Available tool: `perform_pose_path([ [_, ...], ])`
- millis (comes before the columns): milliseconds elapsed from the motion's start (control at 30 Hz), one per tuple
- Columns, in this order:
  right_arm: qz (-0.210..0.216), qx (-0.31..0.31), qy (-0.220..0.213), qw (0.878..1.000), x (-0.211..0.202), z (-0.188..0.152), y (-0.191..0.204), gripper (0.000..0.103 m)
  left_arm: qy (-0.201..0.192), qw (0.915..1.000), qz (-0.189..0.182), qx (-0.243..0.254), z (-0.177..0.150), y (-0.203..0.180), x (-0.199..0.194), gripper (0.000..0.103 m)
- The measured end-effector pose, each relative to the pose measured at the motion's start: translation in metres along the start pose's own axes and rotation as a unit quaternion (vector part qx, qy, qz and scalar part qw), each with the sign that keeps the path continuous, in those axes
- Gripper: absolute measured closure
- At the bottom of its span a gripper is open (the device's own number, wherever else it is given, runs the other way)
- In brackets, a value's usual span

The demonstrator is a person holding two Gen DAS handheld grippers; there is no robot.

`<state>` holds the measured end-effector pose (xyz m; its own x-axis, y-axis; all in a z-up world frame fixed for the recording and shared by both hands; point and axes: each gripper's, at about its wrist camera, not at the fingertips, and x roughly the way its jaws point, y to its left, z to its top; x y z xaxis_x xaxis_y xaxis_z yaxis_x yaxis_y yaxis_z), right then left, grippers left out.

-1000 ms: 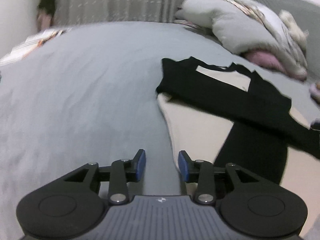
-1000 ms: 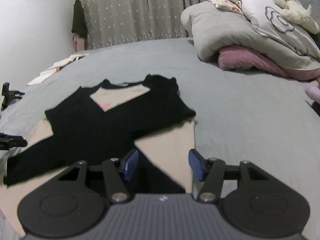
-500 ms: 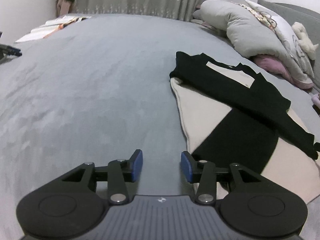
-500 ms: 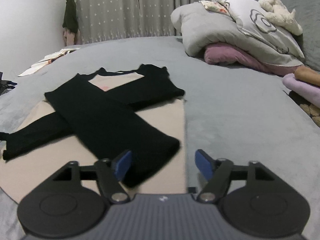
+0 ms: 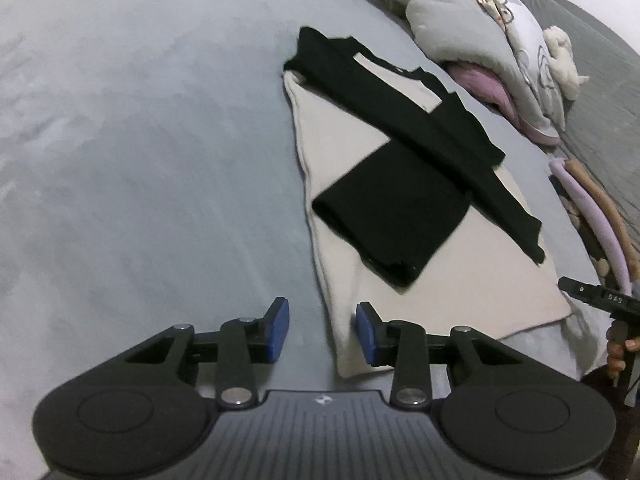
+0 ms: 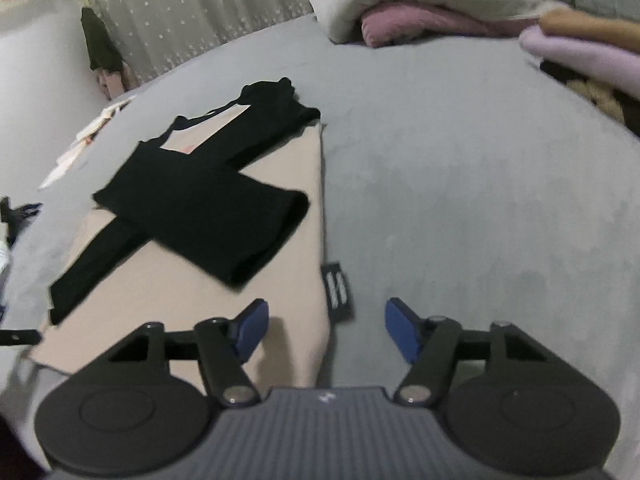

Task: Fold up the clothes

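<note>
A beige shirt (image 5: pixel 332 136) with black sleeves (image 5: pixel 396 208) lies flat on the grey bed, both sleeves folded crosswise over its front. My left gripper (image 5: pixel 322 332) hovers over the shirt's near left hem corner. Its jaws are closing with the cloth edge between them, and the pads do not press on it. In the right wrist view the same shirt (image 6: pixel 176 292) has a black label (image 6: pixel 338 292) on its right seam. My right gripper (image 6: pixel 327 330) hangs over that near right corner. Its jaws are closing, and the seam runs between pads that stand apart from it.
The grey bedspread (image 5: pixel 140 140) spreads wide on the left. Piled bedding and pillows (image 5: pixel 480 32) sit at the head, above a pink blanket (image 6: pixel 412 24). Folded lilac and brown clothes (image 6: pixel 580 48) lie at the right edge. Papers (image 6: pixel 80 144) lie far left, by a curtain (image 6: pixel 192 12).
Both views have tipped down and drawn in on the shirt's near hem. The right jaws widened, then narrowed again. The sleeves now lie still, crossed on the shirt.
</note>
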<state>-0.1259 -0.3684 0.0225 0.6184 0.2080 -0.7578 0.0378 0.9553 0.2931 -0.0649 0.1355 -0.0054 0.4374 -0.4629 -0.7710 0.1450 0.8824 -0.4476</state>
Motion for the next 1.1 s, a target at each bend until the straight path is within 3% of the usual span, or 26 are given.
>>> perform_pose_path([
  [100,0.006,-0.009,0.012,1.000,0.001,-0.003,0.004,0.057,0.014,0.9997,-0.017,0.000,-0.001,-0.003,0.004,0.076],
  [233,0.015,-0.021,0.024,0.999,0.003,-0.006,0.011,0.081,0.025,0.9994,-0.024,0.007,-0.005,-0.011,0.010,0.094],
  [333,0.023,-0.027,0.030,0.999,0.004,-0.006,0.016,0.095,0.022,0.9994,-0.025,0.000,-0.007,-0.012,0.007,0.099],
  [467,0.042,-0.002,0.026,0.999,-0.003,-0.001,0.013,0.097,0.015,0.9996,-0.024,-0.001,-0.006,-0.012,0.002,0.099],
  [733,0.070,0.015,-0.013,0.997,-0.014,0.031,0.011,0.097,-0.036,0.9972,-0.058,-0.029,0.019,-0.007,-0.015,0.099],
  [967,0.059,0.034,-0.044,0.997,0.031,0.081,0.015,0.097,-0.121,0.9874,-0.085,-0.056,0.060,0.005,0.000,0.099],
  [1100,0.047,0.050,-0.042,0.997,0.060,0.099,0.011,0.097,-0.135,0.9840,-0.073,-0.090,0.084,0.019,0.029,0.099],
])
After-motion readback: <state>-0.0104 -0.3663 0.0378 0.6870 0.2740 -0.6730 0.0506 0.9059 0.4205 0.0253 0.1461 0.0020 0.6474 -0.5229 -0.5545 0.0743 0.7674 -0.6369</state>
